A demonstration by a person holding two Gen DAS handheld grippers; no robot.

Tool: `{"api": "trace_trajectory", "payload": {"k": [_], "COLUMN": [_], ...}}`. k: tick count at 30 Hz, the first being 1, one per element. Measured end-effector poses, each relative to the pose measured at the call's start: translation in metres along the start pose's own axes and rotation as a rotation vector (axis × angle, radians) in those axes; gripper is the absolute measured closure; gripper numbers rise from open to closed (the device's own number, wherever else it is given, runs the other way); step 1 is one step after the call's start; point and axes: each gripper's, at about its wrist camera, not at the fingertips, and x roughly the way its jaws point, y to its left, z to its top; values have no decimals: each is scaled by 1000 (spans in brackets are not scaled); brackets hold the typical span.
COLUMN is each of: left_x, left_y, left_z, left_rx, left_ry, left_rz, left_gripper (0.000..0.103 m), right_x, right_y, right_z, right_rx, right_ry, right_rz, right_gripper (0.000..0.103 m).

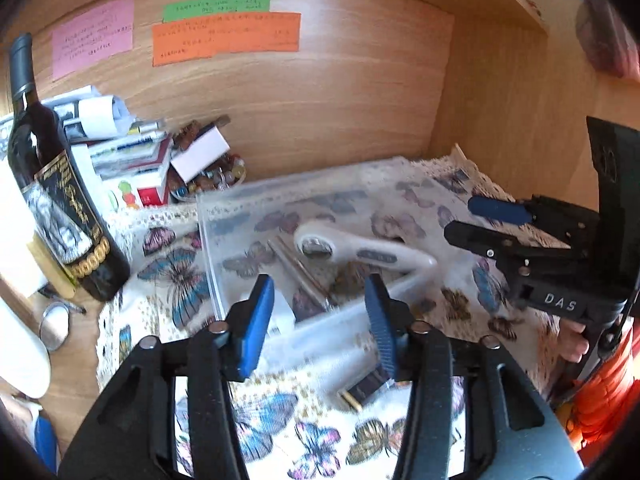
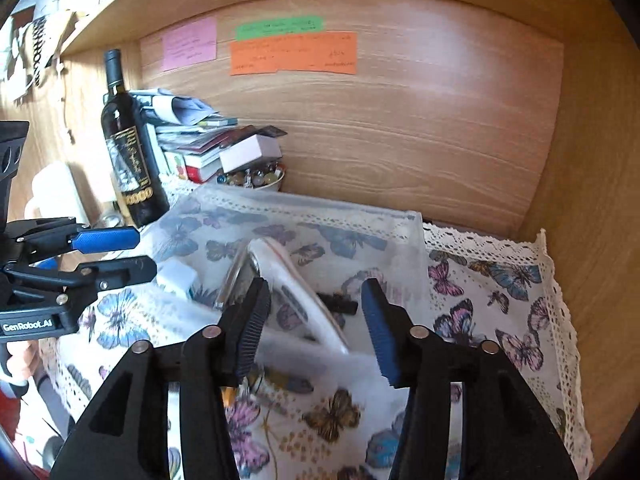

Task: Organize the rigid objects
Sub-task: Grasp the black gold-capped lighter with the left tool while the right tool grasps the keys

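A clear plastic zip bag (image 1: 256,216) (image 2: 340,224) lies on the butterfly tablecloth. Inside it are a white rotary cutter (image 1: 360,252) (image 2: 296,292), a thin metal rod (image 1: 298,268) and a small black piece (image 2: 338,304). A brown and gold flat item (image 1: 362,392) lies near the bag's front edge. My left gripper (image 1: 320,320) is open just above the bag's near edge. My right gripper (image 2: 316,324) is open over the cutter's handle. Each gripper shows in the other's view, the right one (image 1: 480,220) and the left one (image 2: 116,256), both open.
A dark wine bottle (image 1: 48,184) (image 2: 128,152) stands at the left. Behind it are stacked books and papers (image 1: 120,148) (image 2: 192,136) and a bowl of glass marbles (image 1: 208,180) (image 2: 252,178). Wooden walls with sticky notes (image 1: 224,36) close the back and right.
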Motion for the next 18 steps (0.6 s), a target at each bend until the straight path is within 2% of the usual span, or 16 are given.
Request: {"api": "trace_trajectory", "payload": {"k": [3,5,10,18], "left_x": [1,-1,3,52], "left_y": [-5,-13,-34,-49], "left_z": [-13,-20,-34,-52], "left_rx": [2,32,88,113], "left_ry": [25,18,61,229], "left_rz": [-14,-2,-39,-89], "left_gripper": [54,49,49,49], "right_x": [-3,-4,-4,-3], "right_y": [2,3,2,-3], "right_z": [-10,-18,-38,-58], "right_rx": [4,7,41,64], "right_ry": [7,23,65,116], "right_rz": [1,1,27,42], "right_gripper": [56,56,56,55]}}
